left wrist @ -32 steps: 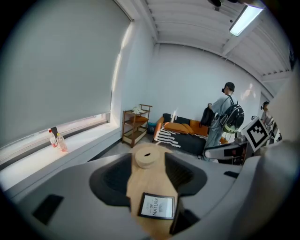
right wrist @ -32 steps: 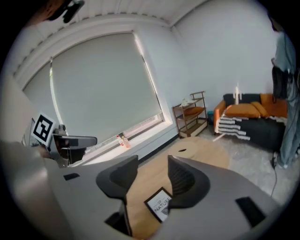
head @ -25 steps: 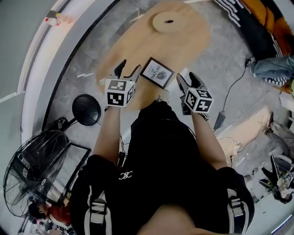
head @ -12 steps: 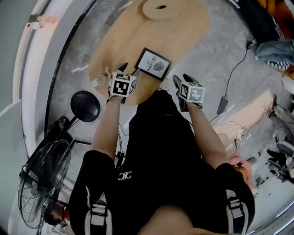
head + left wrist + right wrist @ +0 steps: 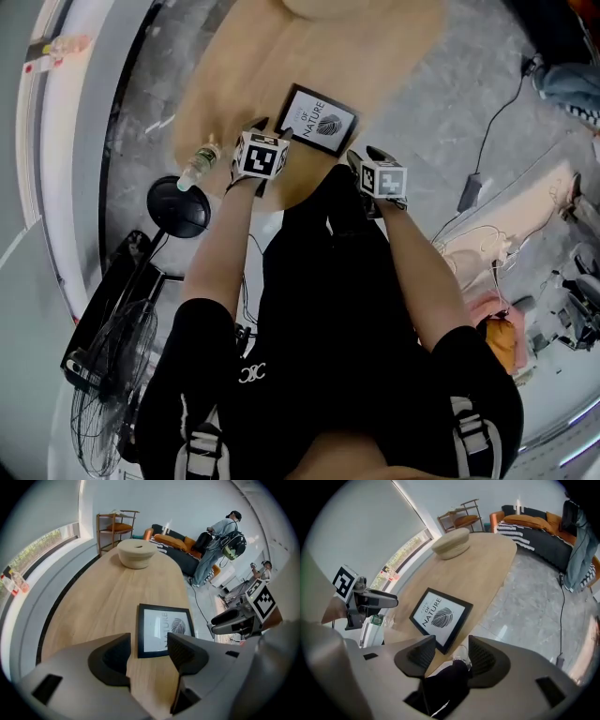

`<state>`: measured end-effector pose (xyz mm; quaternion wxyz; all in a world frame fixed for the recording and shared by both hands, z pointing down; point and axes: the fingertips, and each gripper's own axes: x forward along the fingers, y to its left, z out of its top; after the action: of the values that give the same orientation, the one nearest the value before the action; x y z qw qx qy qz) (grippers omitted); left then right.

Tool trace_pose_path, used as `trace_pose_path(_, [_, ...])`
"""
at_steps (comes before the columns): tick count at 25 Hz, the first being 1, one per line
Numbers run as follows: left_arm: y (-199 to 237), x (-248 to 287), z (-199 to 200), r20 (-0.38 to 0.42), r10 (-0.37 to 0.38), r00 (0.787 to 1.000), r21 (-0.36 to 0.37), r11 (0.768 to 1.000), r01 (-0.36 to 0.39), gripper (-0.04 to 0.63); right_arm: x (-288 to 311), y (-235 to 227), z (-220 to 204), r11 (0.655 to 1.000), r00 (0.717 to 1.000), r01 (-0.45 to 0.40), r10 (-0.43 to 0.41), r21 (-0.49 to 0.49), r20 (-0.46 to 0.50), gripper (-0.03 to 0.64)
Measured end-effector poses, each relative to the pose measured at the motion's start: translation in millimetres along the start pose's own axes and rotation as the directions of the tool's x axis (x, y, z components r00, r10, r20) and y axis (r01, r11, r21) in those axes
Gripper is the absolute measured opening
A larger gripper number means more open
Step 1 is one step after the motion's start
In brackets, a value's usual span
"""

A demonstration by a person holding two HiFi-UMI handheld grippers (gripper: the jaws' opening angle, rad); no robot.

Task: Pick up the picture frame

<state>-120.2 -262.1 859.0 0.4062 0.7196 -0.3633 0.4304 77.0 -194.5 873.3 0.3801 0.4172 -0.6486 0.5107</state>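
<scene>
The picture frame (image 5: 319,122) is black with a white print of a leaf and the word NATURE. It lies flat near the front edge of the wooden table (image 5: 234,84). My left gripper (image 5: 270,131) hovers at the frame's near left corner. In the left gripper view its jaws (image 5: 149,648) stand open and empty, with the frame (image 5: 165,629) just ahead. My right gripper (image 5: 366,156) is off the table's edge, right of the frame. Its jaws (image 5: 452,651) are closing with nothing between them, and the frame (image 5: 440,616) lies ahead to the left.
A round wooden lidded bowl (image 5: 136,553) sits at the table's far end. A plastic bottle (image 5: 197,165) lies at the left edge. A black round base (image 5: 178,208) and a fan (image 5: 108,394) stand on the floor at left. People (image 5: 220,529) and a sofa (image 5: 534,524) are beyond.
Both grippers have come down and tipped toward the table, closing in on the frame's near edge. The frame has not moved.
</scene>
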Motion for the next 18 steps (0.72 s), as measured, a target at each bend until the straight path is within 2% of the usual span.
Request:
trace_pose_path(5, [10.4,46.1,-16.3,-0.081,0.020,0.996,-0.069,0.997,-0.026,0.252,31.8,-13.7,-20.4,0.999,0.998,0.015,-0.011,0.051,-0.060,0.224])
trace_pose_path(8, [8.7,63.9,-20.6,-0.096,0.025,0.995,-0.050,0.998,-0.030,0.252,41.2,-13.2,-4.3,0.987,1.000,-0.013,0.012,0.162,0.004,0.213])
trace_pose_path(12, [16.0,77.3,-21.3,-0.100,0.021,0.995,-0.046,0.999,-0.026,0.252,58.9,-20.5,15.1,0.951,0.998,-0.018,-0.001,0.310,0.063,0.212])
trace_pose_path(14, [19.5,82.3,-20.8,-0.096,0.021,0.995,-0.056,0.998,-0.026,0.247,65.7,-25.9,18.7,0.944,0.998,-0.005,-0.016,0.331,0.062,0.210])
trace_pose_path(18, [24.5,90.1,-14.0,-0.077,0.016,0.997,-0.074,0.997,-0.022,0.184,71.3,-31.2,25.5,0.939,0.998,0.013,-0.034,0.342,0.055,0.170])
